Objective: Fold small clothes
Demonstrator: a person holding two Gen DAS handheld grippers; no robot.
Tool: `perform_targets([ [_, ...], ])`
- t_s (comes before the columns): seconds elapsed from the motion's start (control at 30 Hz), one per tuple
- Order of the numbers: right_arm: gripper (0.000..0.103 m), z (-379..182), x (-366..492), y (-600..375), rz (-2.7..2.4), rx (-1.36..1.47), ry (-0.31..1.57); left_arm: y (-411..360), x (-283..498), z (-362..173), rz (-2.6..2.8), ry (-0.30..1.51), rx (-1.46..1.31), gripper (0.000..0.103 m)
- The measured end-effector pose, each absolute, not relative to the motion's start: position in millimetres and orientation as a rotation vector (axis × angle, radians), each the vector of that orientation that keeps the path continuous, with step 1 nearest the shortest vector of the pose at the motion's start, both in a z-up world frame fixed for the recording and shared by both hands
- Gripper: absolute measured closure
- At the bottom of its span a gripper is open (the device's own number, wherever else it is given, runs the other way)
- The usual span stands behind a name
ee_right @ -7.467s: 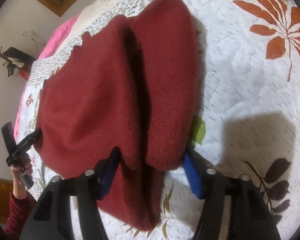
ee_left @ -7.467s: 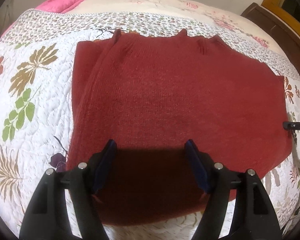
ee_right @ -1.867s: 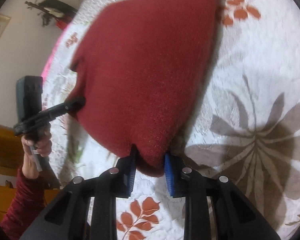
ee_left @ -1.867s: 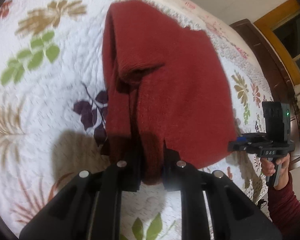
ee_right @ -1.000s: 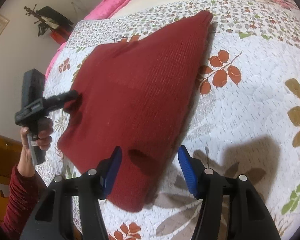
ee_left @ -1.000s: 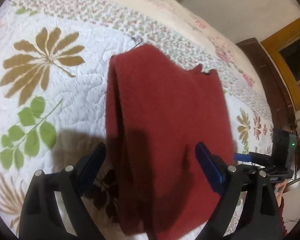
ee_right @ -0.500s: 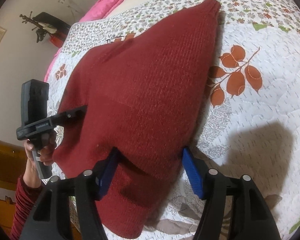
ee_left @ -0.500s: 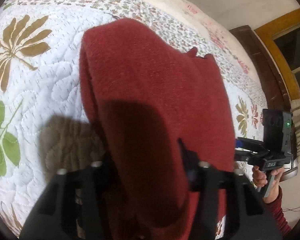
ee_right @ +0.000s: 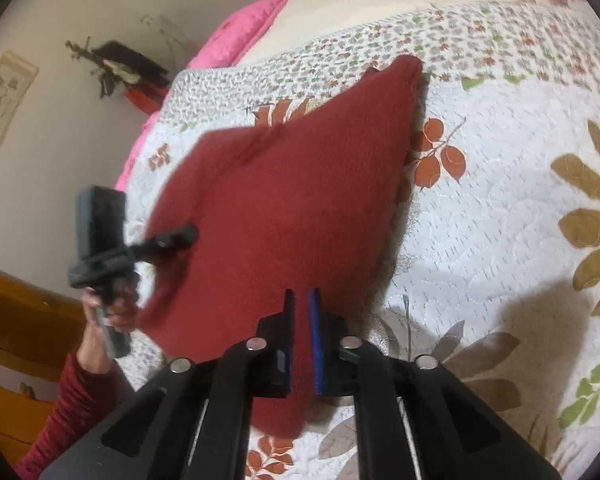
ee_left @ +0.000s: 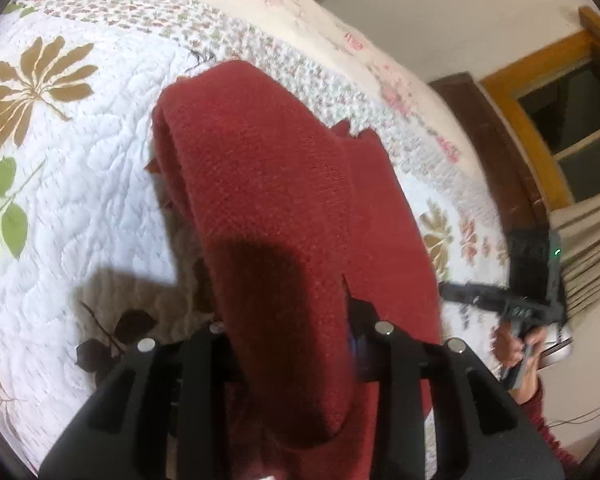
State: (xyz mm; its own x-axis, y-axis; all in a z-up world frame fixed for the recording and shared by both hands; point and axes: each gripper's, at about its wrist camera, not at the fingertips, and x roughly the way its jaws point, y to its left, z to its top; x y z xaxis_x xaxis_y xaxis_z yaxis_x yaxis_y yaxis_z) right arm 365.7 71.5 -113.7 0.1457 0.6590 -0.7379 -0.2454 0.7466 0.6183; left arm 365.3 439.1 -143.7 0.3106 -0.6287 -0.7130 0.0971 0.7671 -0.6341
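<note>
A dark red knit sweater [ee_left: 268, 168] lies folded lengthwise on a white quilt with leaf prints [ee_left: 60, 168]. My left gripper [ee_left: 288, 320] is shut on a thick fold at its near end, and the cloth drapes over the fingers and hides most of them. In the right wrist view the same sweater [ee_right: 284, 200] stretches away toward the pillows. My right gripper [ee_right: 301, 300] is shut on its near edge, with red cloth pinched between the blue pads [ee_right: 315, 320]. Each view shows the other gripper at the sweater's opposite corner, held by a hand in a red sleeve [ee_right: 72, 400].
The quilt [ee_right: 500, 240] spreads wide to the right of the sweater. A pink pillow [ee_right: 240, 32] lies at the bed's head. A dark wooden bed frame [ee_left: 496, 152], a window and curtains [ee_left: 592, 248] stand beyond the bed. Wooden furniture [ee_right: 12, 320] stands near the person.
A second ago both grippers stood open over the sweater's near corners. Both have since closed on the cloth, and the near end now rises off the quilt.
</note>
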Motion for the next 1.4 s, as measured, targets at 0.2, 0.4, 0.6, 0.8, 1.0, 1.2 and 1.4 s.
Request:
perform_targets([
  [0.2,0.039,-130,382,79,0.645,0.425,1.282,429,379,-156,-0.487,1.204,-0.462,0.060],
  [0.4,0.035,-172,397,94,0.663,0.513,1.344,428,392,-176,-0.457,1.212,-0.452,0.027],
  [0.6,0.058,-174,394,98,0.707,0.538,1.303,425,394,-177,-0.504,1.198,-0.544,0.060],
  [0.8,0.063,-121,367,84,0.777,0.510,1.198,417,373,-150,-0.550,1.155,-0.617,0.069],
  [1.0,0.063,-67,312,23,0.761,0.460,1.145,351,326,-105,-0.670,1.133,-0.578,0.069],
  [1.2,0.061,-78,244,-53,0.654,0.411,1.219,265,269,-104,-0.767,1.171,-0.463,0.068],
  [1.4,0.056,-159,222,-87,0.552,0.483,1.310,228,252,-168,-0.697,1.216,-0.380,0.058],
])
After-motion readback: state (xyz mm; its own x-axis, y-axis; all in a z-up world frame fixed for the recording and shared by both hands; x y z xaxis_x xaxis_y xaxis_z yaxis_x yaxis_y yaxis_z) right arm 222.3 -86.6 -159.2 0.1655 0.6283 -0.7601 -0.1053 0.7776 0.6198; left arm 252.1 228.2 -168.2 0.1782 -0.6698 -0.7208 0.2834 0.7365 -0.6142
